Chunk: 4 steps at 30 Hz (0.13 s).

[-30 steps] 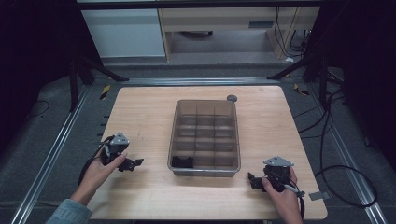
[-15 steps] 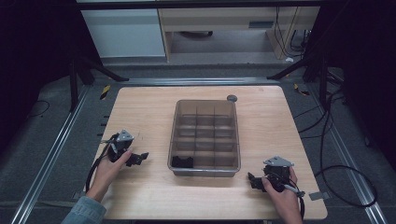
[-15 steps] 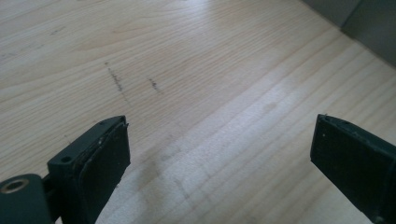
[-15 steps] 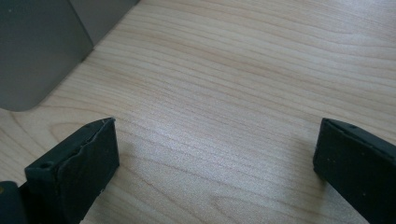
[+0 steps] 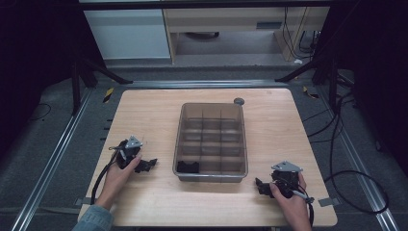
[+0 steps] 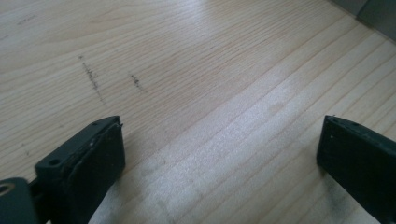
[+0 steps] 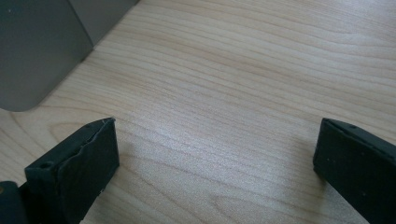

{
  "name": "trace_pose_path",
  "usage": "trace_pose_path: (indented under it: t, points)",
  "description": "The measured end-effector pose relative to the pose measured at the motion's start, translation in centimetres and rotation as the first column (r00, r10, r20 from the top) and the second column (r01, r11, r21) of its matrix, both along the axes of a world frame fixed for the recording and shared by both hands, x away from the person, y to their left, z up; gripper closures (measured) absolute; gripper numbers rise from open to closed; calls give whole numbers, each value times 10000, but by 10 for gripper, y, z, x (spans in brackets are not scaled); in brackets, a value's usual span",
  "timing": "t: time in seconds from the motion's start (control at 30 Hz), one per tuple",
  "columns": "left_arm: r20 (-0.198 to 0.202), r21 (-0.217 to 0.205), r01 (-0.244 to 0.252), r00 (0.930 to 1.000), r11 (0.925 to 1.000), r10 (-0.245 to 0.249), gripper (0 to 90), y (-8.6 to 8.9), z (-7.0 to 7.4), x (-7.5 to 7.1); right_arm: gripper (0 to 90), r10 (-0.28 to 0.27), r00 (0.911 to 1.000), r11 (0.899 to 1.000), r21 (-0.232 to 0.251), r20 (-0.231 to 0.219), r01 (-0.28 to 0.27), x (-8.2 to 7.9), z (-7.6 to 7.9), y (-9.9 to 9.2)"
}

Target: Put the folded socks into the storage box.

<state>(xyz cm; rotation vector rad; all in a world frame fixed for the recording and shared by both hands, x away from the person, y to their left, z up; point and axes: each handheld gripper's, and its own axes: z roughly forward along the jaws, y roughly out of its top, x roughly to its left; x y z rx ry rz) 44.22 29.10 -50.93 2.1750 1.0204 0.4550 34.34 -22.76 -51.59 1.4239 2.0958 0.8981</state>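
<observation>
A translucent grey divided bin (image 5: 211,111) stands in the middle of the wooden table (image 5: 144,110). Something small and black (image 5: 187,167) lies in its front-left compartment. My left gripper (image 5: 146,165) rests low on the table just left of the bin's front corner, held by a hand. In the left gripper view it (image 6: 222,140) is open, with bare wood between the jaws. My right gripper (image 5: 262,186) sits near the table's front edge, right of the bin's front corner. It (image 7: 217,140) is open too, over bare wood, with the bin's wall (image 7: 37,46) at upper left.
A small dark round object (image 5: 238,101) lies on the table just behind the bin's far right corner. Cables (image 5: 346,183) trail on the floor to the right. Metal rails (image 5: 53,159) run along both sides of the table.
The left hand and its gripper have shifted a little to the right, toward the bin. The right gripper has stayed put.
</observation>
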Motion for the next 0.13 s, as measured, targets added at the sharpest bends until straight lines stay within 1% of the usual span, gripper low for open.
trace_pose_path:
  t: [0.13]
  points:
    - [-18,-26,71,10000,10000,-71,0,1,0,1,5,-2,10000,10000,-2,-1,2,0,0,0]
